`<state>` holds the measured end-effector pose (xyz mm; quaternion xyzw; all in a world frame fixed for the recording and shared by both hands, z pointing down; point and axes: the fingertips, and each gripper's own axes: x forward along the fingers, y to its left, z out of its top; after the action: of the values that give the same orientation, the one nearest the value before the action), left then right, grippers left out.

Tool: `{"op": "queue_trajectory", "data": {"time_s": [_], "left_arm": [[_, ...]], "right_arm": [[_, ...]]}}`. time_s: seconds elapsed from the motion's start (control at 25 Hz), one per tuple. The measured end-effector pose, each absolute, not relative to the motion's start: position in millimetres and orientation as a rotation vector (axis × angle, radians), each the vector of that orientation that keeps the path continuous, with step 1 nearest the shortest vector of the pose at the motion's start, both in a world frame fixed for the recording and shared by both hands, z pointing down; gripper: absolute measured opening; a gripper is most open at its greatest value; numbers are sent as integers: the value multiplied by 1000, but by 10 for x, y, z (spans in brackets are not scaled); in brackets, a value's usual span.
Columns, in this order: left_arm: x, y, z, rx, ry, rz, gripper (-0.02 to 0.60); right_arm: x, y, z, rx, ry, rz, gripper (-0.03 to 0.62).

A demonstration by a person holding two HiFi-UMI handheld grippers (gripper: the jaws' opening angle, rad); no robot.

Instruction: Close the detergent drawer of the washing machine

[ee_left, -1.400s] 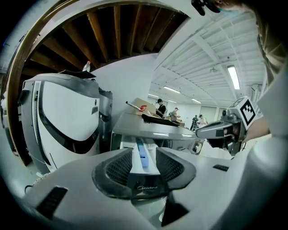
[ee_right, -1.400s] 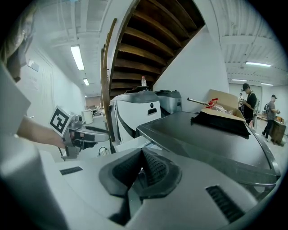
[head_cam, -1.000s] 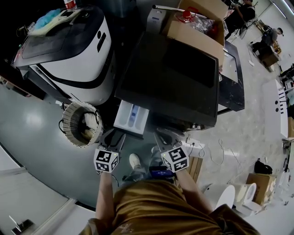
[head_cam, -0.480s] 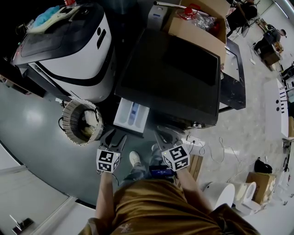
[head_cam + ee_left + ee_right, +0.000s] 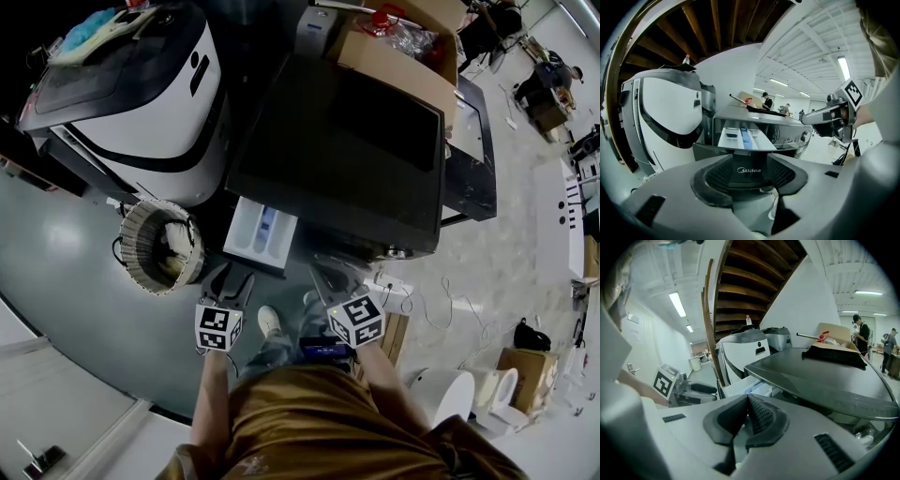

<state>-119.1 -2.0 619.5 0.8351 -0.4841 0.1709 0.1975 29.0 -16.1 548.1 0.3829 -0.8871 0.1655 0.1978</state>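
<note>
The white detergent drawer (image 5: 261, 234) stands pulled out from the front of the dark washing machine (image 5: 337, 150). A blue compartment shows inside the drawer (image 5: 743, 138). My left gripper (image 5: 232, 279) is just in front of the drawer, a little left of it. Its jaws have just been opening and stand open. In the left gripper view, the drawer's dark front panel with a logo (image 5: 749, 169) shows between them, and the pads do not press on it. My right gripper (image 5: 333, 277) hangs further right, below the machine's front, its pads (image 5: 759, 416) shut together on nothing.
A white top-loading machine (image 5: 141, 94) stands to the left, with a wicker basket (image 5: 155, 246) on the floor before it. A cardboard box (image 5: 403, 47) sits on the machine's far side. A power strip with cables (image 5: 394, 286) lies at the right. My shoe (image 5: 270, 322) is between the grippers.
The left gripper's jaws have spread wider and it has sunk slightly. The right gripper has kept its place. The drawer is pulled out as before.
</note>
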Motion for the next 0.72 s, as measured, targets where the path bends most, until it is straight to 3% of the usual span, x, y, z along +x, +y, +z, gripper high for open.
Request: {"op": "queue_trajectory", "data": {"time_s": [0.72], "left_arm": [[-1186,-60,6204,2327,-1412,554,233]], "right_arm": [[353,-168,5487,1073,-2477,467,12]]}}
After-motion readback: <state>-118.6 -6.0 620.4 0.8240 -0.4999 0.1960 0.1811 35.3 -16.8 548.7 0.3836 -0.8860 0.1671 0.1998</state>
